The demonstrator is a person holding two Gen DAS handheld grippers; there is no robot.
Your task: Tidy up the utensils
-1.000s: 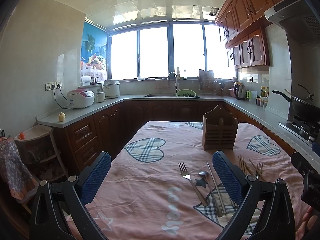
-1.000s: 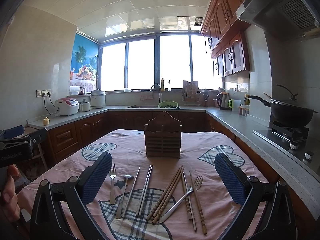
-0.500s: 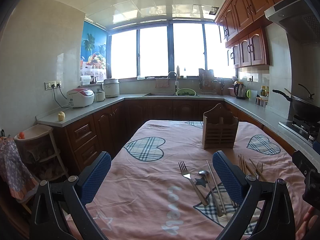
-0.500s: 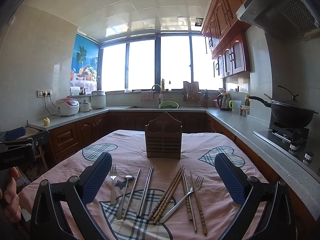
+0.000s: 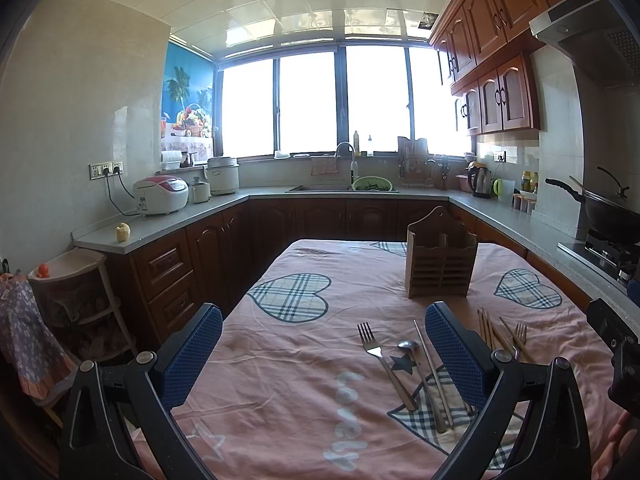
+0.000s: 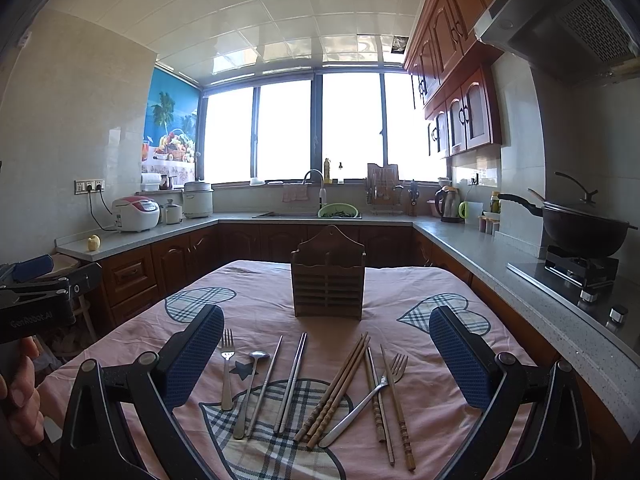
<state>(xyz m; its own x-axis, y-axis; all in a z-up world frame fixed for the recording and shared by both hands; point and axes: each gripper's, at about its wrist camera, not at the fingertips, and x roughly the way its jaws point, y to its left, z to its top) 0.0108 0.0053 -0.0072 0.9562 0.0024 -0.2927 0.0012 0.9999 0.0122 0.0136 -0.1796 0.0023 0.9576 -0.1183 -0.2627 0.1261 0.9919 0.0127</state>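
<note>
Utensils are all lying on the pink tablecloth [image 6: 400, 280] in front of the wooden holder [image 6: 328, 276]: 2 forks [image 6: 227, 364], 1 spoon [image 6: 250, 388], about 4 metal chopsticks [image 6: 292, 380], plus a bunch of wooden chopsticks [image 6: 336, 392], hard to count. Left gripper [image 5: 324, 356] and right gripper [image 6: 326, 360] both hang above the table, jaws wide apart, holding nothing.

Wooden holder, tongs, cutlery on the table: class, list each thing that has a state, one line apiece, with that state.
Wooden holder: upright, no utensil visibly in it.
Left tongs: open, holding nothing.
Right tongs: open, holding nothing.
Left fork: flat on the cloth.
Spoon: flat on the cloth.
Metal chopsticks: flat, paired.
Wooden chopsticks: flat, bunched.
Right fork: flat, crossing other chopsticks.
Wok: on the stove.
</note>
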